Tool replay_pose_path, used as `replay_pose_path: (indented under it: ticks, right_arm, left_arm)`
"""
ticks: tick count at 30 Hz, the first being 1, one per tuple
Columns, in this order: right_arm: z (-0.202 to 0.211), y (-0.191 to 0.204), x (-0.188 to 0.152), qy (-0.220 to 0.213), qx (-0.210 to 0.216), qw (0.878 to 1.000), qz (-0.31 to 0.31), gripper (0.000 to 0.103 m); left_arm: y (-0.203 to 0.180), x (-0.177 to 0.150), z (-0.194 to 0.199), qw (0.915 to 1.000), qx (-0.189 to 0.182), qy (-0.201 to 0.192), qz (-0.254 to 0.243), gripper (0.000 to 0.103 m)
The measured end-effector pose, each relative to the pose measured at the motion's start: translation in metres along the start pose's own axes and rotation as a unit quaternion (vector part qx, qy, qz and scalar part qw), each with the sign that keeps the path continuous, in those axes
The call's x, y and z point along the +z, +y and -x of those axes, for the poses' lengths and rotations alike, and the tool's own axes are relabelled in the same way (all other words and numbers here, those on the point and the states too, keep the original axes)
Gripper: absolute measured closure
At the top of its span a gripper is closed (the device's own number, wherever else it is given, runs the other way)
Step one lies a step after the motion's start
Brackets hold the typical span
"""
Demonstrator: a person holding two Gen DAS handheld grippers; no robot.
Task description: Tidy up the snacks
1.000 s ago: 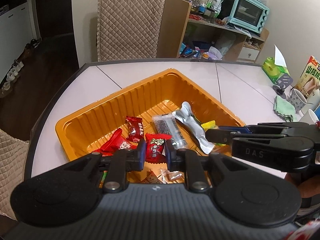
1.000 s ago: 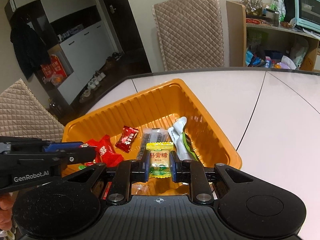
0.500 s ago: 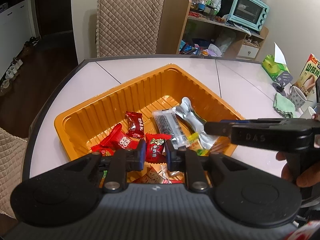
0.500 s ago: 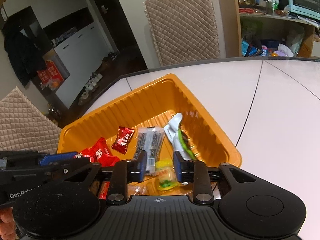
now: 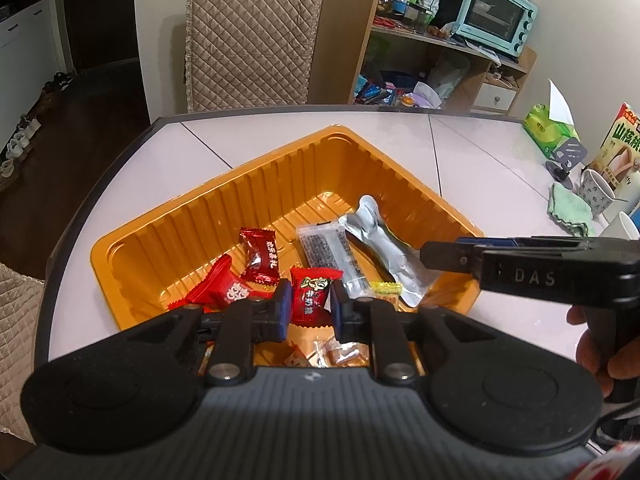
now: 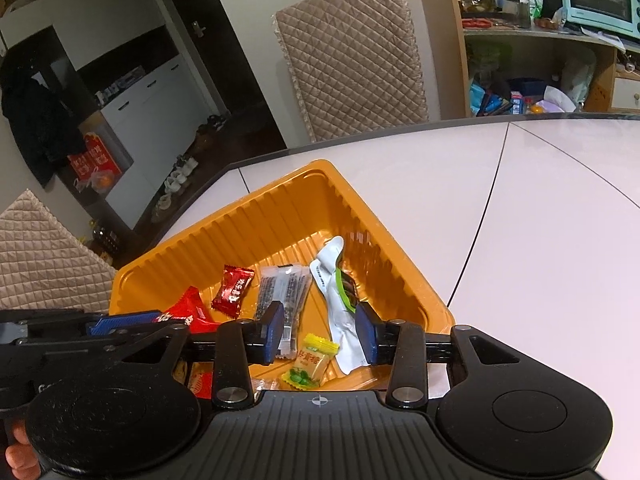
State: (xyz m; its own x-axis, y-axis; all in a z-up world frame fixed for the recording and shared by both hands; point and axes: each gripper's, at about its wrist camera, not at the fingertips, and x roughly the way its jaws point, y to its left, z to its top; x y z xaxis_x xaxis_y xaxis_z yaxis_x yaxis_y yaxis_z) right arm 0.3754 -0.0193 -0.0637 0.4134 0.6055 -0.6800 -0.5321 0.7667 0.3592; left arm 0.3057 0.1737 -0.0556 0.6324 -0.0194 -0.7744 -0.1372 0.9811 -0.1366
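Orange tray (image 5: 208, 216), one, on table (image 5: 480, 160). Inside: three red candies, one clear packet (image 5: 328, 256), one silver pouch (image 5: 380, 240), one yellow candy (image 6: 310, 364); more wrappers hidden under the fingers. Left gripper (image 5: 308, 306) pinches red candy (image 5: 310, 300). Right gripper (image 6: 320, 332), fingers just parted, angled over the yellow candy lying in the tray.

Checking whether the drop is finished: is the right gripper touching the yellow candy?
Apart. In the right wrist view the right gripper has just been opening, and the yellow candy lies in the orange tray between and below the pads, with clear gaps on both sides.
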Motion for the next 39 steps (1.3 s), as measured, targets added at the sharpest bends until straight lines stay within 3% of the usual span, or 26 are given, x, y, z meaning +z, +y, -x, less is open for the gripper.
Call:
replay_pose_path:
  ticks: [10,15,20,24,31,39]
  right_arm:
    - [-0.003,-0.002,-0.001,0.003,0.000,1.000,-0.002,0.063]
    - [-0.001,-0.002,-0.001,0.003,0.004,1.000,-0.003,0.063]
    - [0.006,-0.003,-0.003,-0.003,0.009,1.000,-0.007,0.060]
    - [0.014,-0.003,-0.005,-0.012,0.010,1.000,-0.009,0.042]
    - [0.039,0.000,-0.011,-0.026,0.016,0.999,-0.010,0.023]
    - [0.074,0.014,-0.030,-0.028,0.012,1.000,0.000,0.017]
  left_arm:
    - [-0.001,0.009,-0.016,1.0000,0.006,0.003,0.002,0.085]
    - [0.001,0.008,-0.015,0.9999,0.008,0.004,0.010,0.073]
    - [0.007,0.002,-0.006,0.9997,0.009,0.007,0.022,0.069]
    - [0.011,-0.004,0.007,0.9993,0.011,0.006,0.034,0.063]
    - [0.009,-0.017,0.045,0.9990,0.032,-0.008,0.029,0.044]
    - [-0.003,-0.035,0.086,0.9989,0.033,-0.006,0.033,0.035]
